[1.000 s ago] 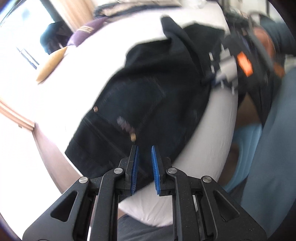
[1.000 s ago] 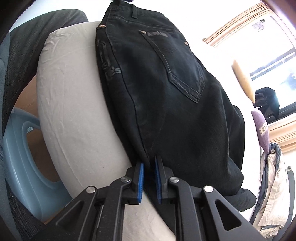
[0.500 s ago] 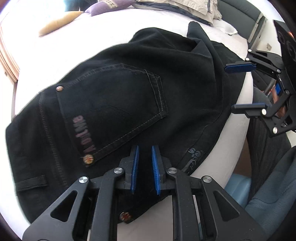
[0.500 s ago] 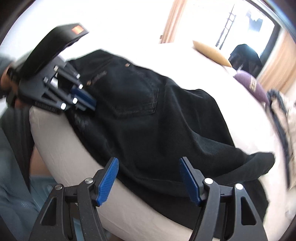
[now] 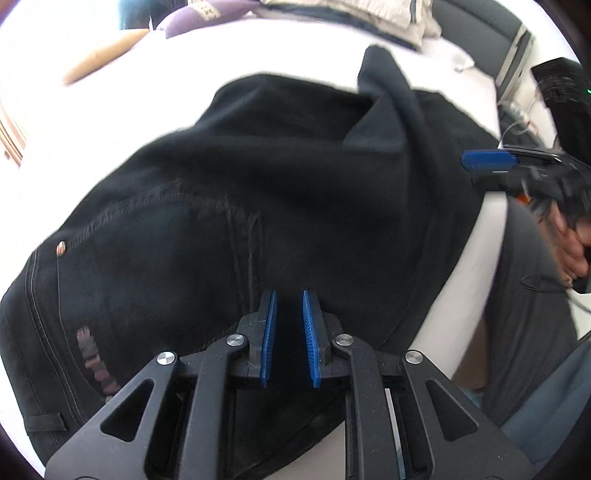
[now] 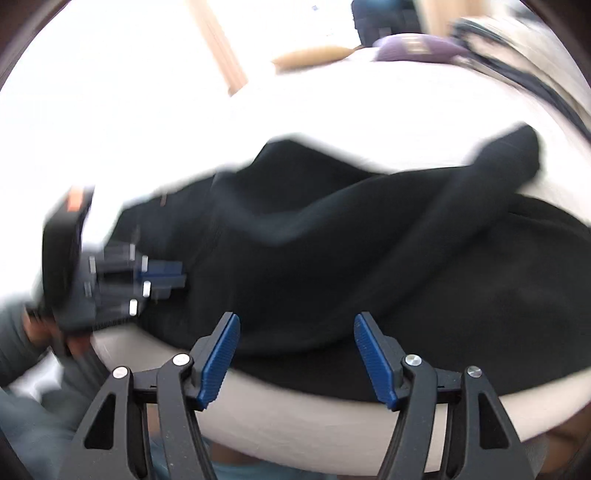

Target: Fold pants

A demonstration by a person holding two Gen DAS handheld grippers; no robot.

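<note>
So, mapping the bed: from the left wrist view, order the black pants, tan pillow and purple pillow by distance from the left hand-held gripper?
1. Black pants, directly under the left hand-held gripper.
2. Tan pillow, far left.
3. Purple pillow, top edge, slightly beyond.

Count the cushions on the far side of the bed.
2: a tan cushion at the bed's far edge near the window, and a purple cushion just right of it. The clothes pile further right may hide more.

pants spread on the bed near its front edge, cushions behind them at the far side, heaped clothing right of the cushions
</note>
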